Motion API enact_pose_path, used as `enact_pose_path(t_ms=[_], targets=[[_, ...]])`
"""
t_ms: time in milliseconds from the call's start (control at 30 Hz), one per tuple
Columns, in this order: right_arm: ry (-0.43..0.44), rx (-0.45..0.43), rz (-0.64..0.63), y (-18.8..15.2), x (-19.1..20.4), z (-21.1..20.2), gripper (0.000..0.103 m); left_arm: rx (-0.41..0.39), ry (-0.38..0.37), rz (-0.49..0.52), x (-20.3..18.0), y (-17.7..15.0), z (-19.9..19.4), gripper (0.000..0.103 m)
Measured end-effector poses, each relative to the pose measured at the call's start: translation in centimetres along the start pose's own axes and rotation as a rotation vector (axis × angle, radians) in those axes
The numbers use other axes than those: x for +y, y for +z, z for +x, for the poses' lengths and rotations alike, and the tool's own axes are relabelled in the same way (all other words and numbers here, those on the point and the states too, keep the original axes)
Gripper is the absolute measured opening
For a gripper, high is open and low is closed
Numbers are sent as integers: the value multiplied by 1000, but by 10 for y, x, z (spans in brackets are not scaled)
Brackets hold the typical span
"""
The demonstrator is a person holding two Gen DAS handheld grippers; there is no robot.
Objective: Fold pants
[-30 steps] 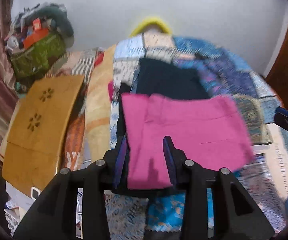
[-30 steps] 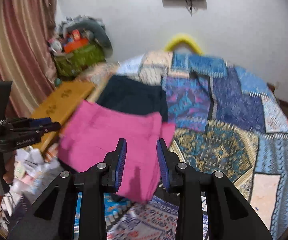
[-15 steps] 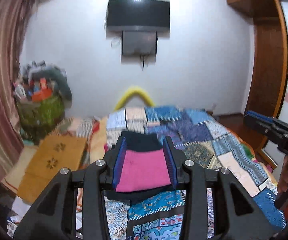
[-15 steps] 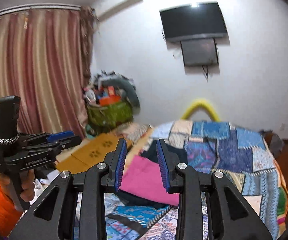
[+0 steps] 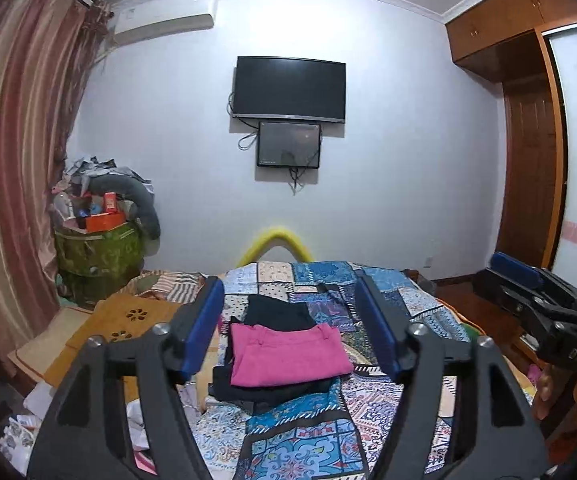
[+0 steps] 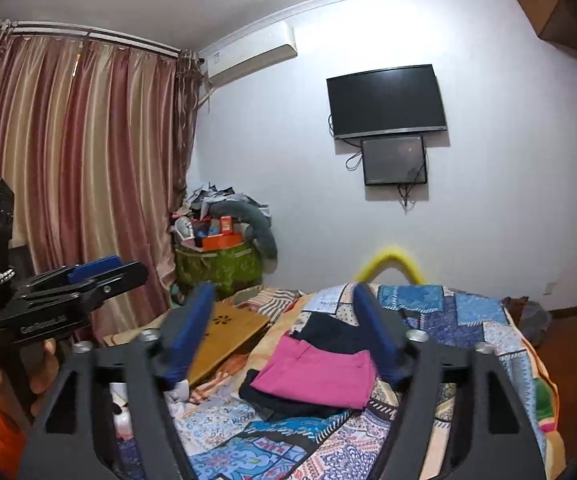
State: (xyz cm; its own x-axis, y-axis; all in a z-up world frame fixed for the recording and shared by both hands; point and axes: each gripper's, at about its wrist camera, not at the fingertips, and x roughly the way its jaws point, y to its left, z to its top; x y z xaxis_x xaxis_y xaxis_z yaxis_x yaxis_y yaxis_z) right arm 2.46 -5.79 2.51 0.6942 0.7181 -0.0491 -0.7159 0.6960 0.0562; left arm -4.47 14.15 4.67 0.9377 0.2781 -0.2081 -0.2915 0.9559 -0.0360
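Pink pants [image 5: 288, 354] are folded into a flat rectangle on top of a stack of dark folded clothes [image 5: 272, 390], all on the patchwork quilt [image 5: 312, 440] of the bed. In the left wrist view they sit framed between the two blue pads, but well beyond the fingertips, no contact. Same in the right wrist view: pink pants [image 6: 316, 376] lie ahead, between the finger lines and apart from them.

Left gripper [image 5: 288, 316]: jaws spread wide, holding nothing. Right gripper [image 6: 284, 328]: jaws spread wide too, nothing between them.

Hidden or unclear: the near edge of the dark stack is partly cut by the gripper bodies. Another dark garment [image 5: 280, 312] lies behind the pink one; can't tell if it's part of the same stack. The left finger in the right wrist view is motion-blurred.

Pose: both grippers are raised above the near end of the bed, pointing roughly level toward the far wall with the TV [image 5: 288, 90]. Each shows in the other's view, held side by side; the person's fingers wrap the handles at the frame edges.
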Motion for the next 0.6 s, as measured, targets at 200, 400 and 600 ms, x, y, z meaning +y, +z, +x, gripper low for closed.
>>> enact_pose_path(t_ms=[200,400,600], targets=[[-49,0,11,-1,1,-1,100,-24,17,-16,5,-2,-4,96],[-83,-1,6,-3,0,-7,102,-25,25,-39,9,-5,-7,102],[-86,8,12,-7,-1,-11,102,-25,36,-16,4,-8,-8,103]])
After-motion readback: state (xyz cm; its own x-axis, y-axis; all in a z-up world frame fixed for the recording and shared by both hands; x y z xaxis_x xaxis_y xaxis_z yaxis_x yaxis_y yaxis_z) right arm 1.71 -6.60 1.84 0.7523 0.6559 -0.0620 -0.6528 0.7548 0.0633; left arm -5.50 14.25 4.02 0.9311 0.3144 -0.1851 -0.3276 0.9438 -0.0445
